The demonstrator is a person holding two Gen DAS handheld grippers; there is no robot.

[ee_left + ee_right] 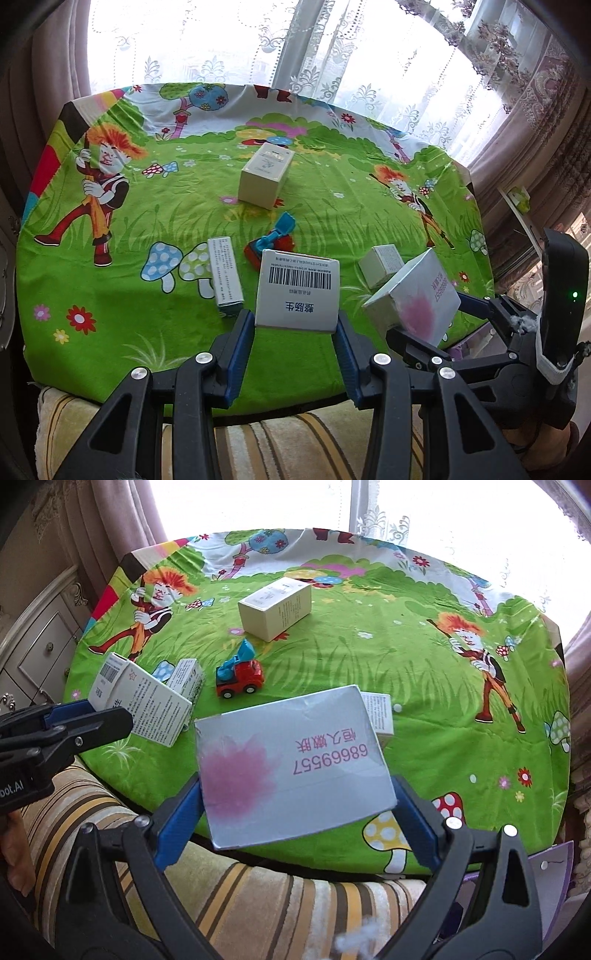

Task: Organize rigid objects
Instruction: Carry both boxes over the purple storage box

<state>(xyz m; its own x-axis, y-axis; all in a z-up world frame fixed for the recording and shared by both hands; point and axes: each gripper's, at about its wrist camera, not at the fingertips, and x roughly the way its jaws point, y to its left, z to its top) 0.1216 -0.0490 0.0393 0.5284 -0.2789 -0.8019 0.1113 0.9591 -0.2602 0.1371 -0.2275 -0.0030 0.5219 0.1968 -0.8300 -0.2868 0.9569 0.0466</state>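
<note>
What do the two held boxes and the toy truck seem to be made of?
Barcode box in the left gripper: thin printed cardboard, matte, crisp folded edges. Pink-flower box in the right gripper: cardboard, slightly sheeny, with creases and a dented corner. Toy truck: probably moulded plastic, glossy red and blue.

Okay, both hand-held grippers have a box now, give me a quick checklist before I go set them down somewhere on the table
1. Left hand-held gripper clamped on the barcode box: ok.
2. Right hand-held gripper clamped on the pink flower box: ok.
3. Both boxes lifted off the cartoon tablecloth: ok.
4. The two held boxes apart from each other: ok, with a gap in the left wrist view.
5. Toy truck and cream box out of the way: cannot tell until a spot is chosen.
6. Pink flower box level: not ok, tilted.
</note>
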